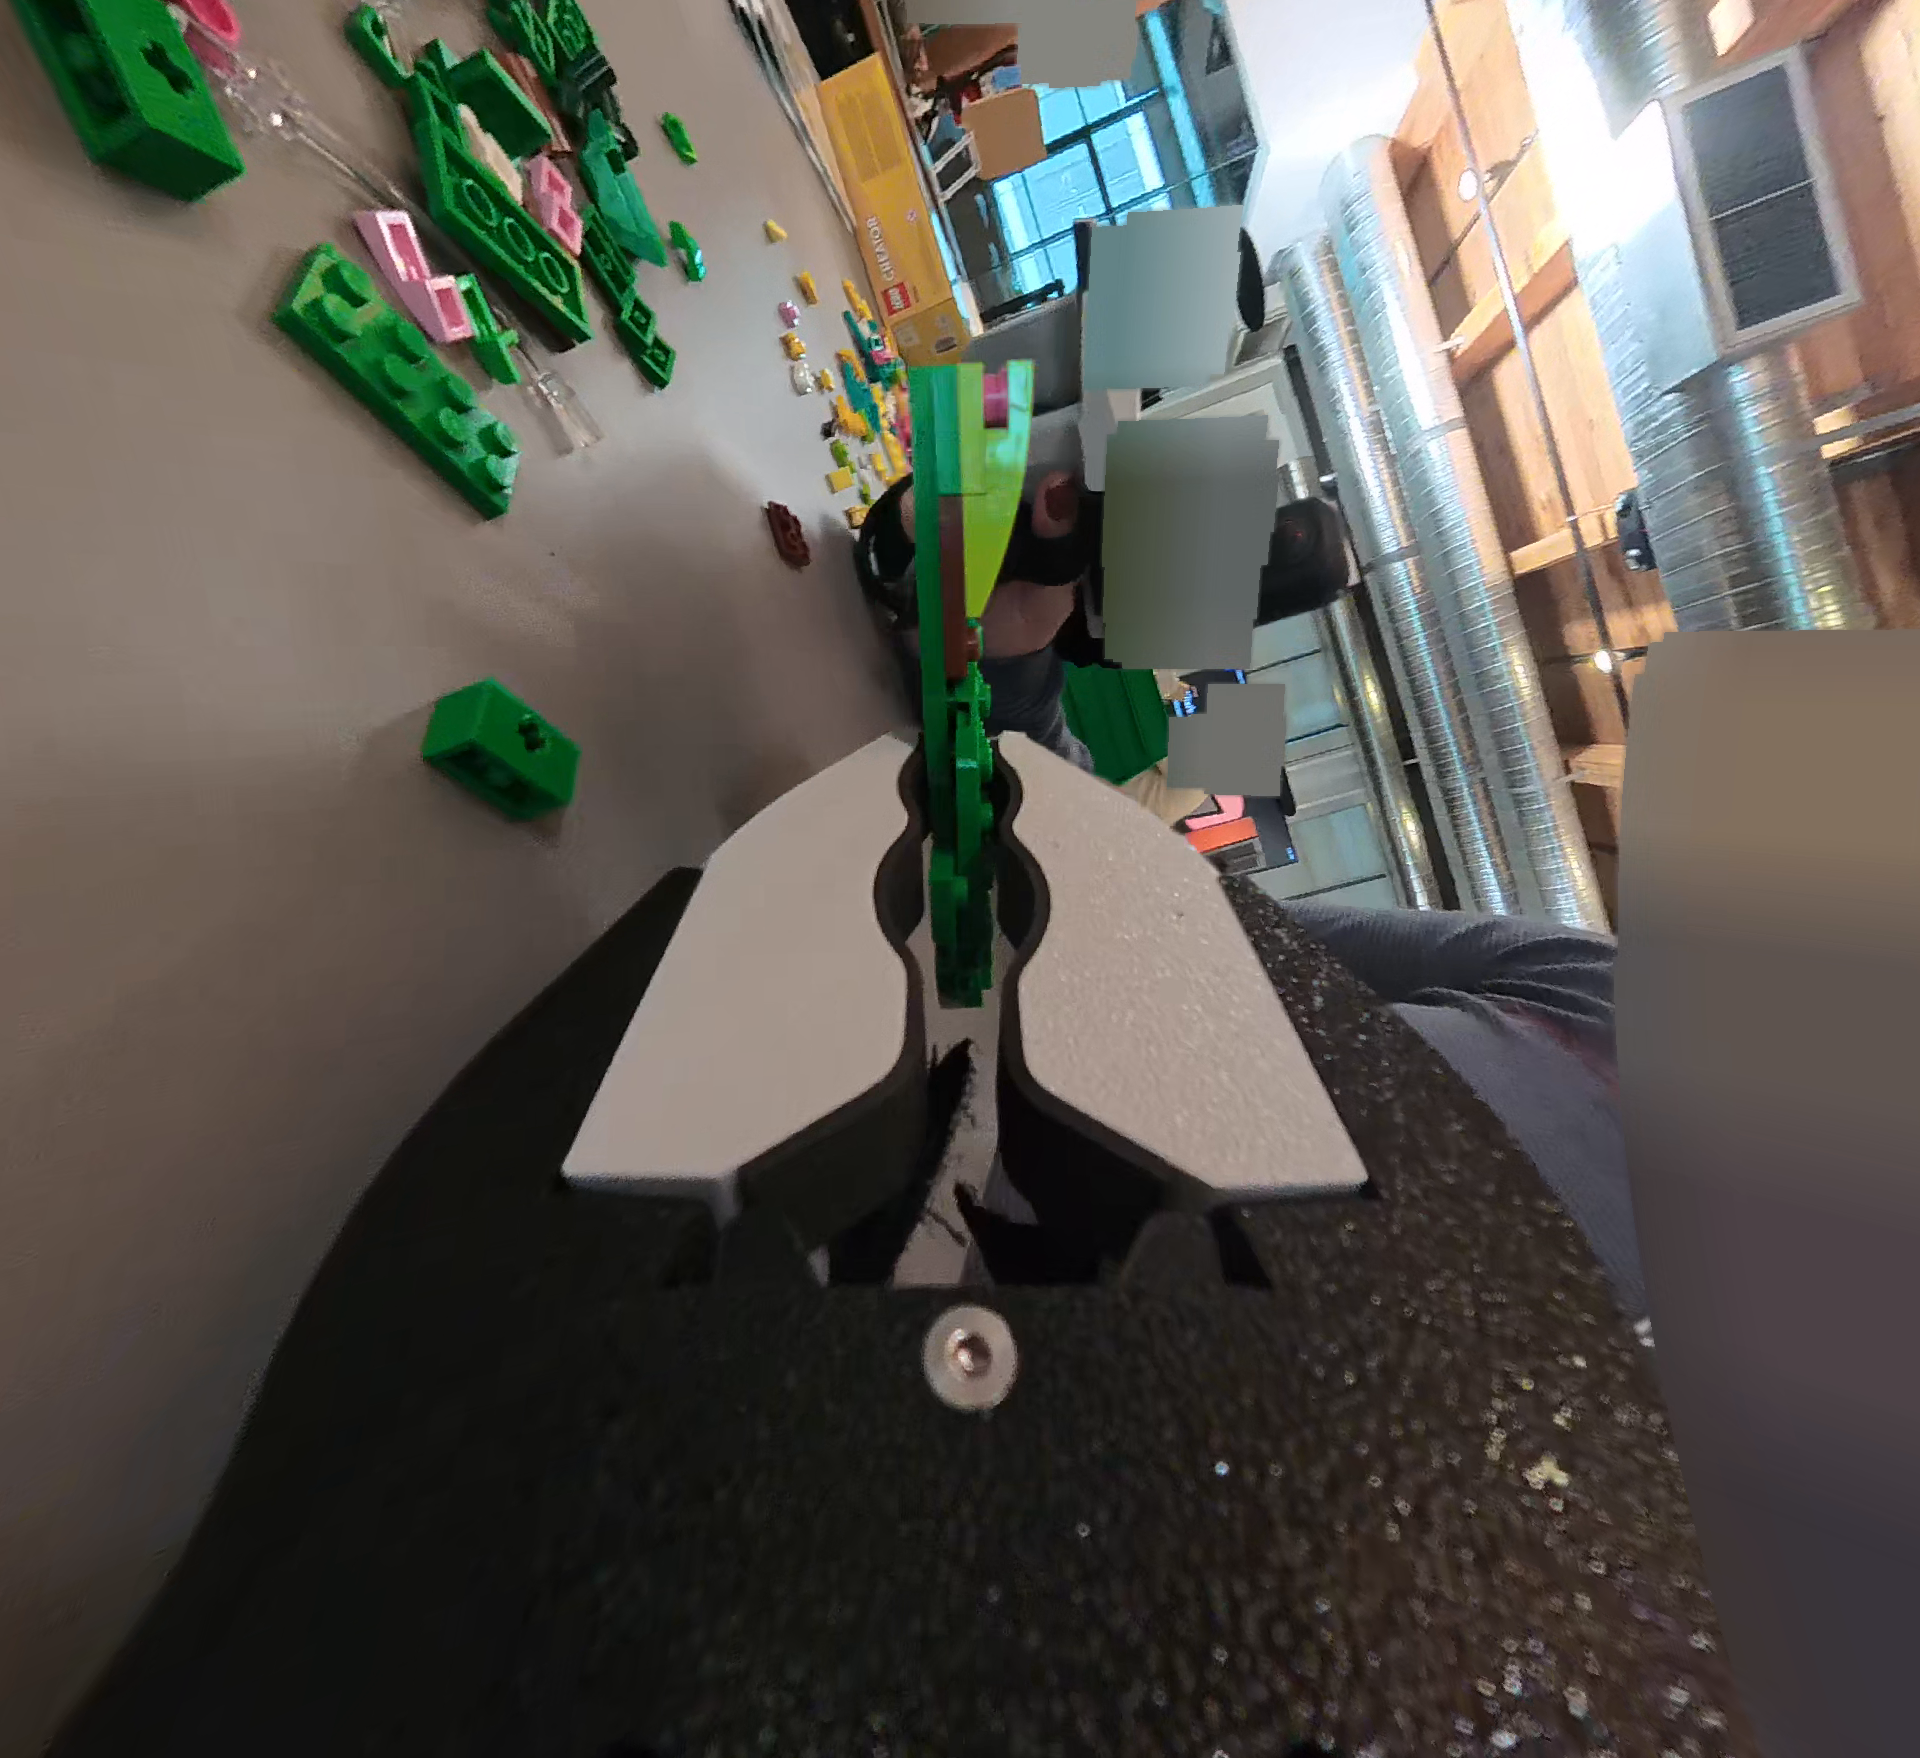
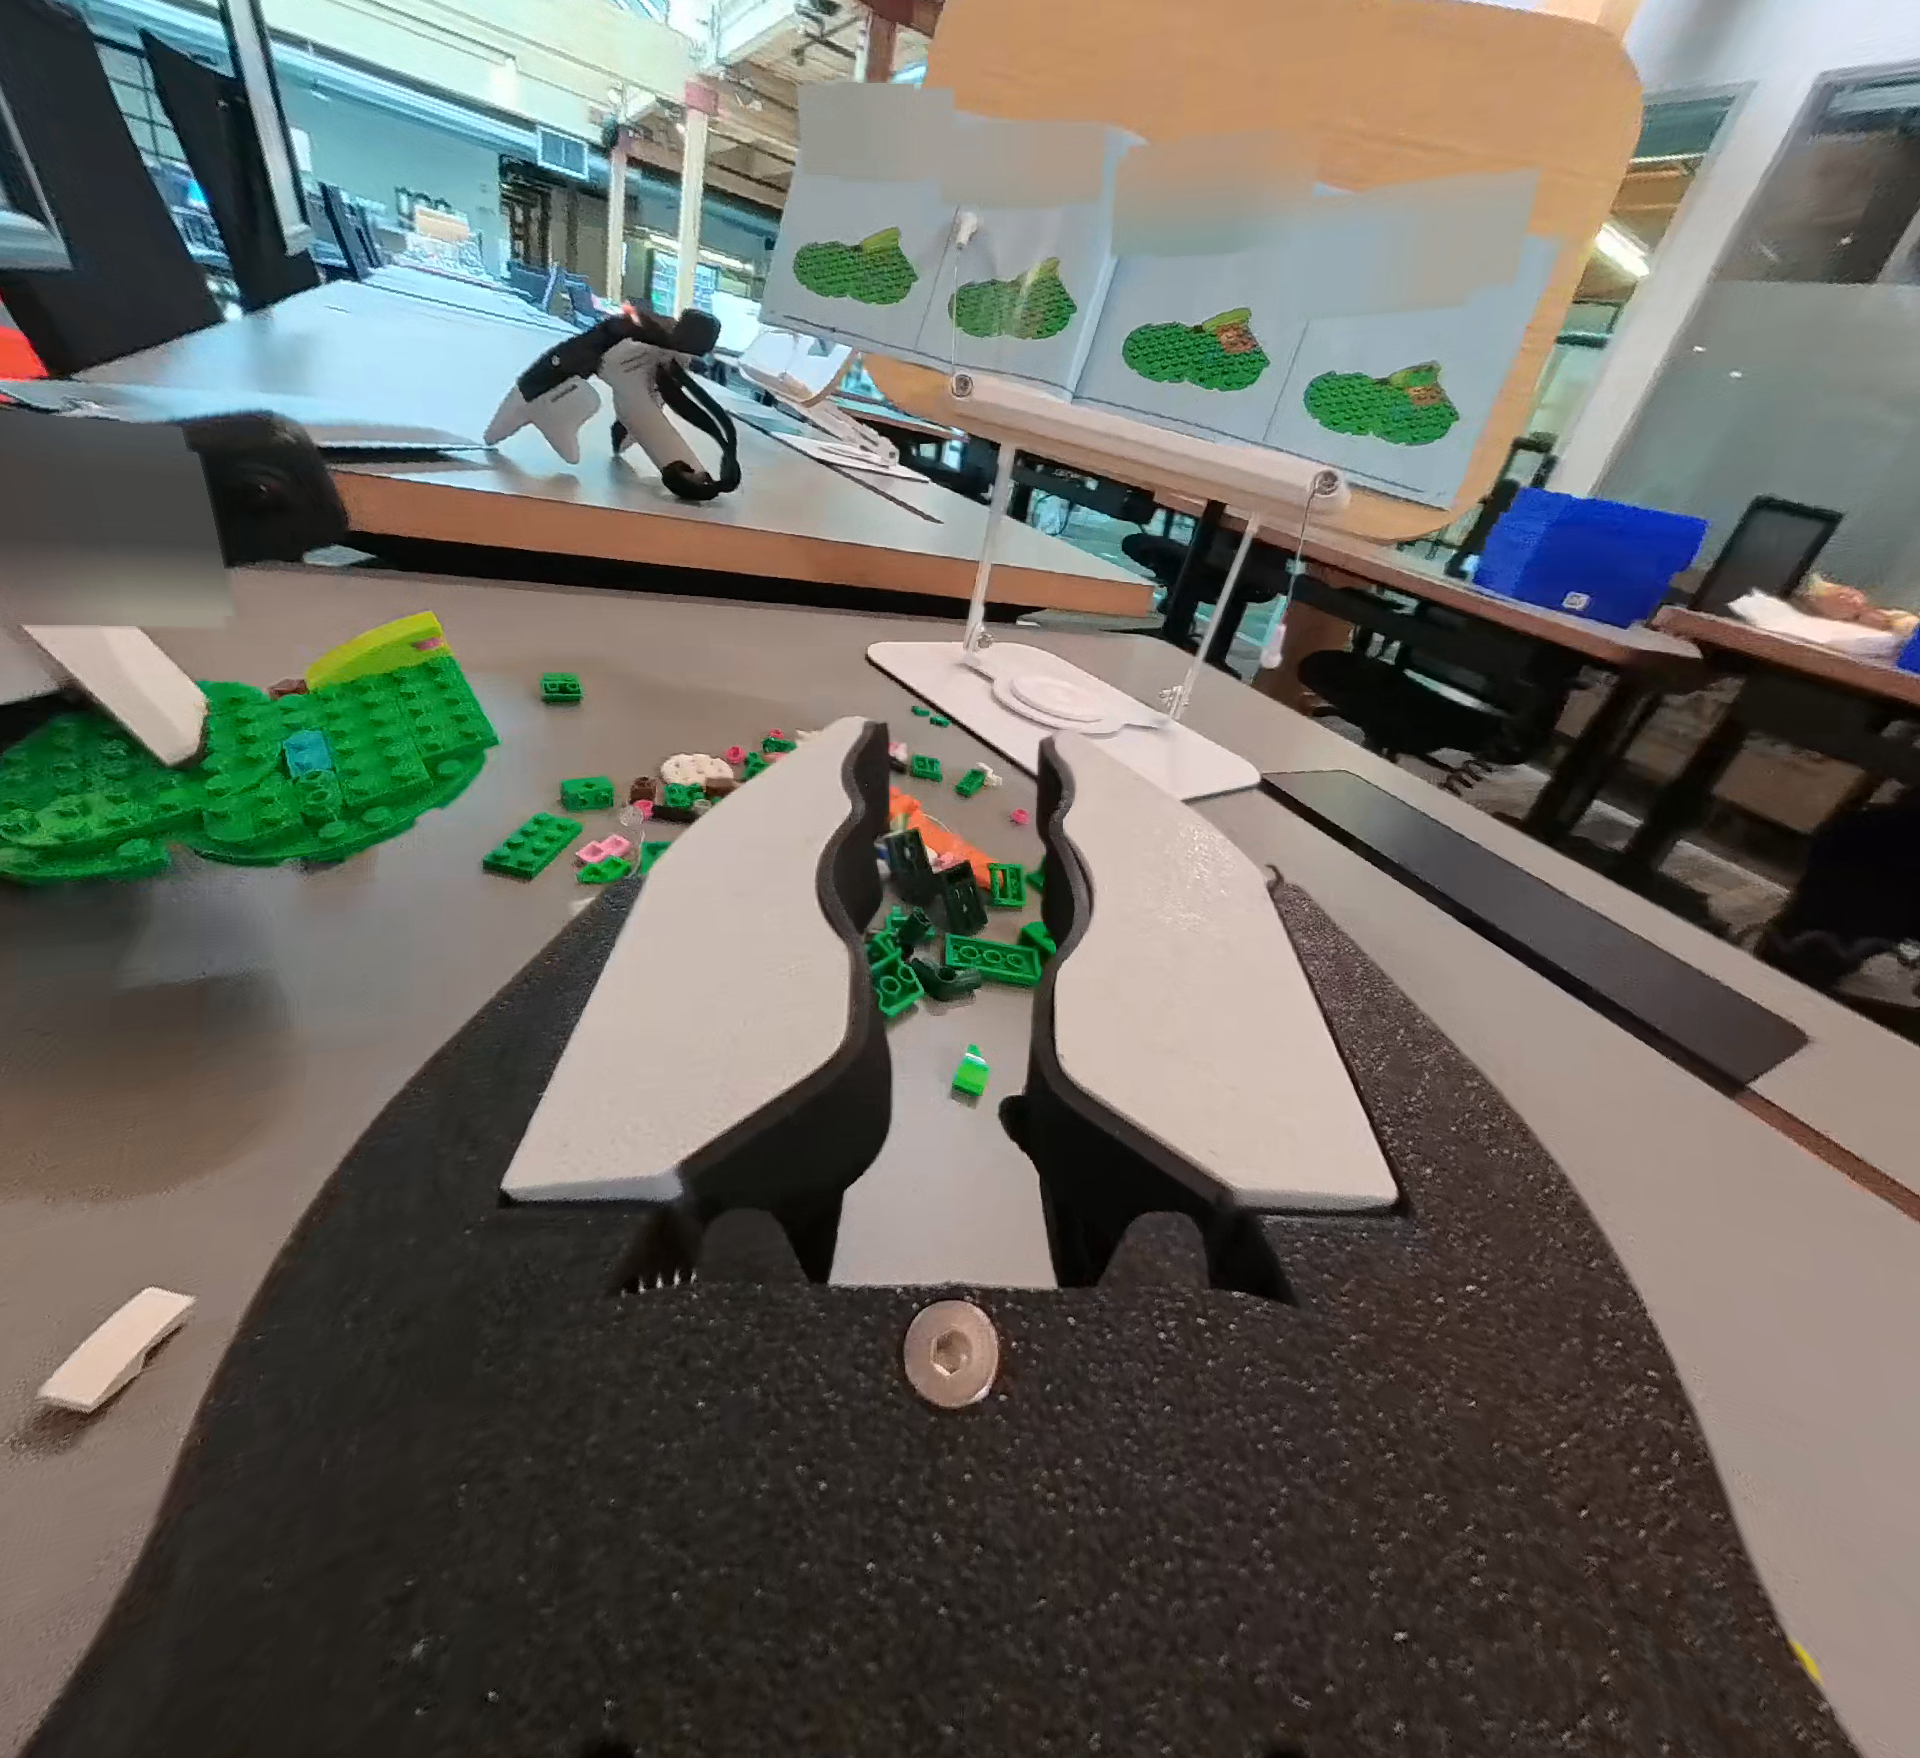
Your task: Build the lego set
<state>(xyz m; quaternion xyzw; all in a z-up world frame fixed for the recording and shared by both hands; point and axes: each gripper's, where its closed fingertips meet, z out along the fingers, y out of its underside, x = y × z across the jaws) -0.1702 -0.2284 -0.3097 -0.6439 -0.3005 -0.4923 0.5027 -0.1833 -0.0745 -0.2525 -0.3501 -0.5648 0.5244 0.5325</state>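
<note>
My left gripper (image 1: 961, 763) is shut on the edge of a green Lego base assembly (image 1: 951, 565), seen edge-on with a lime curved piece, a brown piece and a small pink piece at its far end. In the right wrist view the same assembly (image 2: 312, 773) is at the left, with one left finger (image 2: 135, 685) on top of it and a shadow on the table under it. My right gripper (image 2: 961, 752) is open and empty, low over a pile of loose green pieces (image 2: 966, 939) that shows between its fingers.
An instruction booklet (image 2: 1143, 326) stands on a white stand (image 2: 1070, 721) behind the pile. Loose green, pink and clear pieces (image 1: 488, 181) and a green brick (image 1: 499, 752) lie on the grey table. A white piece (image 2: 114, 1345) lies near left. A black strip (image 2: 1538, 919) is at the right. Spacing between my two grippers at the tips: around 15 cm.
</note>
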